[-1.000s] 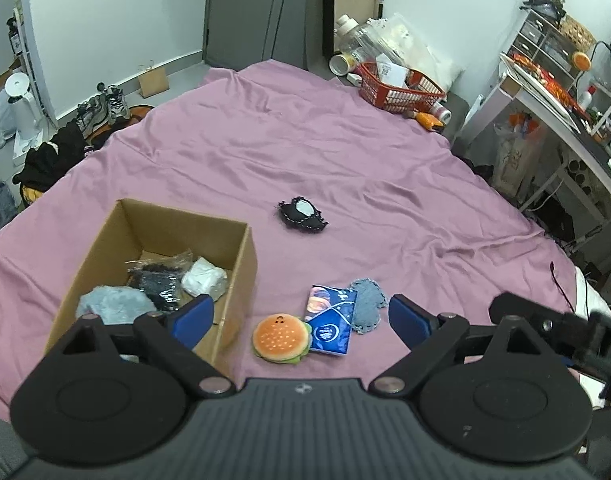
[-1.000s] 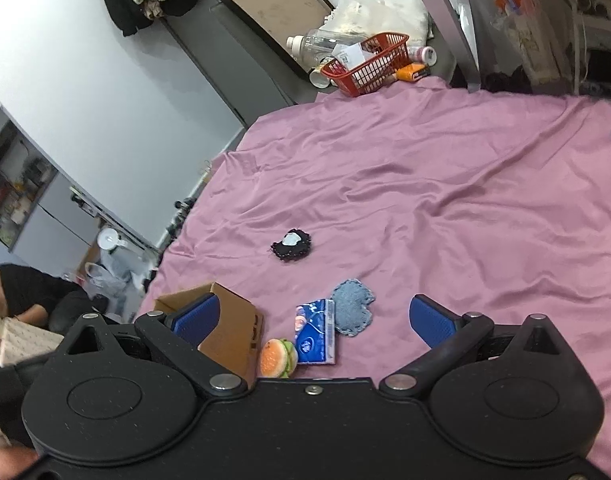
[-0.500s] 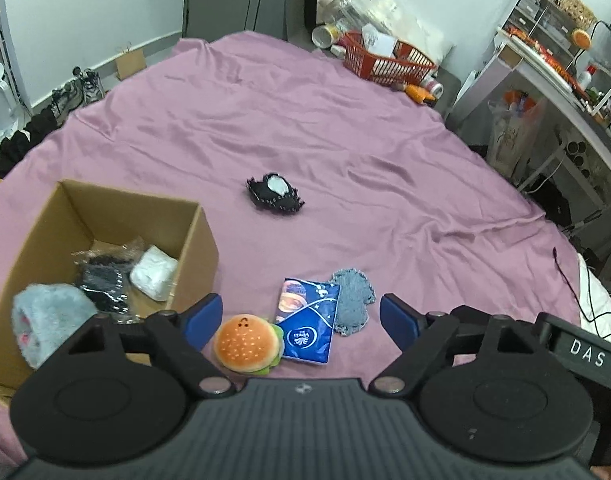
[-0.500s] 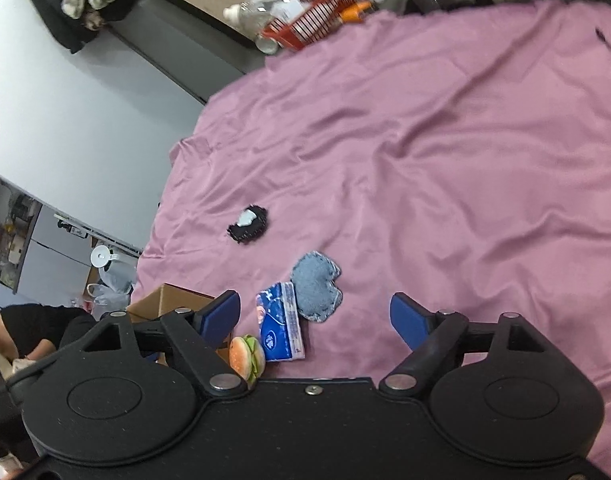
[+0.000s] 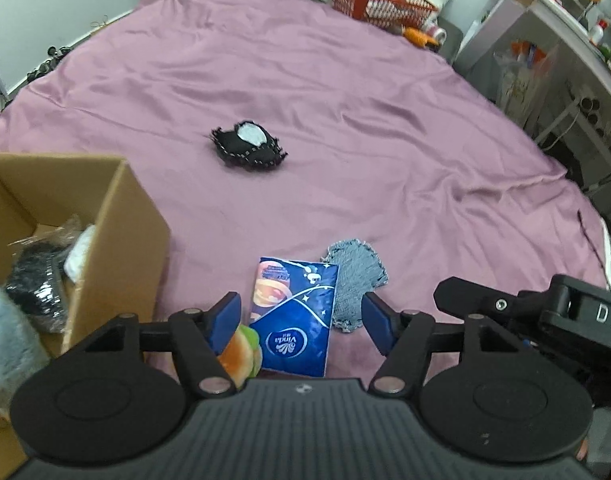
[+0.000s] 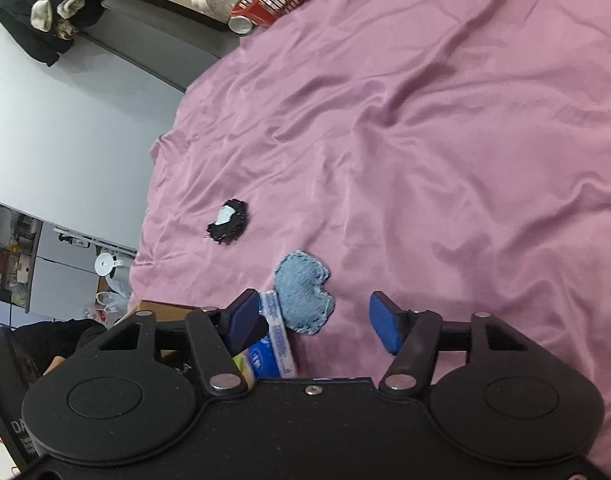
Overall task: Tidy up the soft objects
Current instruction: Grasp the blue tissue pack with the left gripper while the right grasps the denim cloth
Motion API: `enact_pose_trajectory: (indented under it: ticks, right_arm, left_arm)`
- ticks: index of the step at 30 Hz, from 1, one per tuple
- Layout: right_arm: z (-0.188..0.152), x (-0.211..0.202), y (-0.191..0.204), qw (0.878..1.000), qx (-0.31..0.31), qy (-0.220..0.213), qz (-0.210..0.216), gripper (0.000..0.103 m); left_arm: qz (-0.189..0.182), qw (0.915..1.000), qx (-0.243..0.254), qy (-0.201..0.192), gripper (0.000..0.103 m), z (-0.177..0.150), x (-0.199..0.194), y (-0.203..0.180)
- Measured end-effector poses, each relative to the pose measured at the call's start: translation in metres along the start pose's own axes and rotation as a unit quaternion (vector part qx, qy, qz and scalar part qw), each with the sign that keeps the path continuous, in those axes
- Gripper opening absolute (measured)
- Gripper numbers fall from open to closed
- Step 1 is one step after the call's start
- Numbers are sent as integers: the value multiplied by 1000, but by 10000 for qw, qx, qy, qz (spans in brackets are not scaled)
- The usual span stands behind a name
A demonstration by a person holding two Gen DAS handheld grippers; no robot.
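Observation:
On the pink bedsheet (image 5: 345, 100) a blue tissue pack (image 5: 295, 316) lies between the fingers of my open left gripper (image 5: 301, 320), which hovers just above it. A burger plush (image 5: 241, 354) sits beside its left finger, and a grey-blue denim heart (image 5: 355, 276) lies to the right. Farther off is a black-and-white plush (image 5: 247, 146). A cardboard box (image 5: 121, 232) at the left holds a fluffy grey item (image 5: 5, 336) and bagged soft things. My right gripper (image 6: 317, 320) is open over the denim heart (image 6: 303, 294), with the tissue pack (image 6: 271, 344) by its left finger.
A red basket (image 5: 379, 0) with bottles and cans stands at the bed's far edge. A desk and shelves (image 5: 565, 40) crowd the right side. The right gripper's body (image 5: 545, 312) shows at the lower right of the left wrist view. A person in black (image 6: 45, 344) sits beyond the box.
Both grippers have dropped and moved in toward the tissue pack and denim heart, which now look larger. The right gripper's view has tilted. Both stay open.

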State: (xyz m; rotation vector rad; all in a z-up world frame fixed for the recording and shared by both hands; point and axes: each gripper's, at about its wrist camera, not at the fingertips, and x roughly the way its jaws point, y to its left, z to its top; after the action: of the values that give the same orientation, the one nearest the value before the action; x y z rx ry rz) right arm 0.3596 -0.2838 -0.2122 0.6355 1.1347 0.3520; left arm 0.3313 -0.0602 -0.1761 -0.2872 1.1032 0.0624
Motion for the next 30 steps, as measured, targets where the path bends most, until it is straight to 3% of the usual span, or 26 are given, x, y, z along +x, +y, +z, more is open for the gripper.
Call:
enact_pose_trajectory:
  ticks: [10, 13, 22, 30]
  right_arm:
    - [9, 27, -11, 9997, 157, 185, 45, 56]
    - [10, 37, -8, 9995, 68, 279, 87, 51]
    - [9, 53, -4, 9985, 137, 469, 237, 46]
    - [8, 62, 3, 9989, -28, 465, 91, 35]
  left_arm:
    - [-1, 9997, 96, 239, 65, 6, 37, 5]
    - [-228, 9994, -80, 264, 52, 6, 36, 11]
    - [-377, 9987, -231, 259, 50, 4, 32, 21]
    - [-353, 9988, -254, 234, 50, 1, 25, 28]
